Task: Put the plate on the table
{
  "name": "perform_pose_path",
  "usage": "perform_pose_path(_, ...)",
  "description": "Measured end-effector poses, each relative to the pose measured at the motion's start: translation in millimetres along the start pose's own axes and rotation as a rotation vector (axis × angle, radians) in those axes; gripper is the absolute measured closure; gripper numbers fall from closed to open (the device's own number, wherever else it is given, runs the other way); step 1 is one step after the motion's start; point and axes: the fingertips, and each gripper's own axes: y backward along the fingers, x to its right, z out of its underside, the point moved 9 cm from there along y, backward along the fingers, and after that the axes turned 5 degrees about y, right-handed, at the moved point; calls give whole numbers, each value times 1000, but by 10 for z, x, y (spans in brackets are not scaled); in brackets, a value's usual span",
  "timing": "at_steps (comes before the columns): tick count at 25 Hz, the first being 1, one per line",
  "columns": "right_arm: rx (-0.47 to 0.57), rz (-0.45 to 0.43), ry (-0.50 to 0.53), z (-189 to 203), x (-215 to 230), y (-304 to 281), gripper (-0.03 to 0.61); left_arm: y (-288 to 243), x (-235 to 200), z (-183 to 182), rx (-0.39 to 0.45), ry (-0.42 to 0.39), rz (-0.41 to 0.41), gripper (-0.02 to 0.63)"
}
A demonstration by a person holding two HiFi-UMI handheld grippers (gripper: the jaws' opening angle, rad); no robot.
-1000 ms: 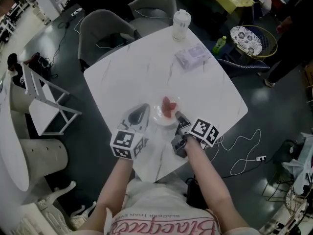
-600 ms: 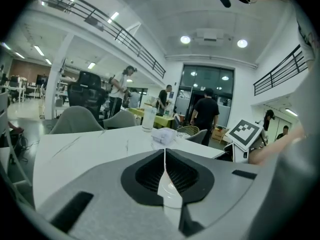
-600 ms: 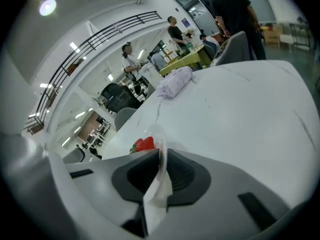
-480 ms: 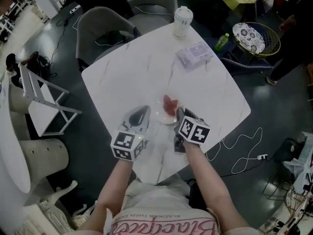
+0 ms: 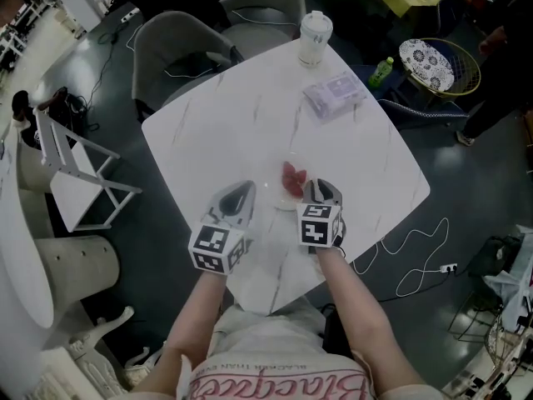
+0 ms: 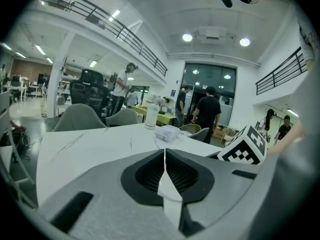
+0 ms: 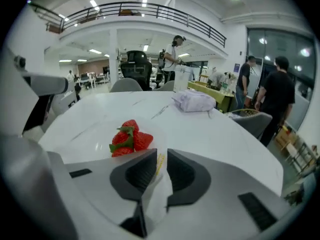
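Resting on the white table (image 5: 233, 115), the clear plate (image 5: 276, 197) of strawberries (image 5: 292, 177) is grasped at its near rim by the right tool (image 5: 320, 189); the left tool (image 5: 241, 187) is clenched, empty, beside it.

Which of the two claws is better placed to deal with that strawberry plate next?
Likely the right gripper: its jaws are closed on the near rim of the plate, with the strawberries just ahead, so it can let go or shift it. The left gripper is shut, empty and off to the plate's side.
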Motion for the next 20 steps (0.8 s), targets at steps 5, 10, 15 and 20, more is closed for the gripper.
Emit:
perform_pose_path(5,43,26,63,-10,-15,41,525,50,0,-27,13,-1,-1,602)
perform_pose_path(10,104,13,51,-73,2,233,535,129,37,-65,29,-3,2,603)
perform_pose_path(15,185,-13,15,-143,-38,544,549,213,89,-83,51,-10,11,603)
perform_pose_path(20,277,-40,39,-247,-99,934,559,344,190,-141,85,-20,21,603)
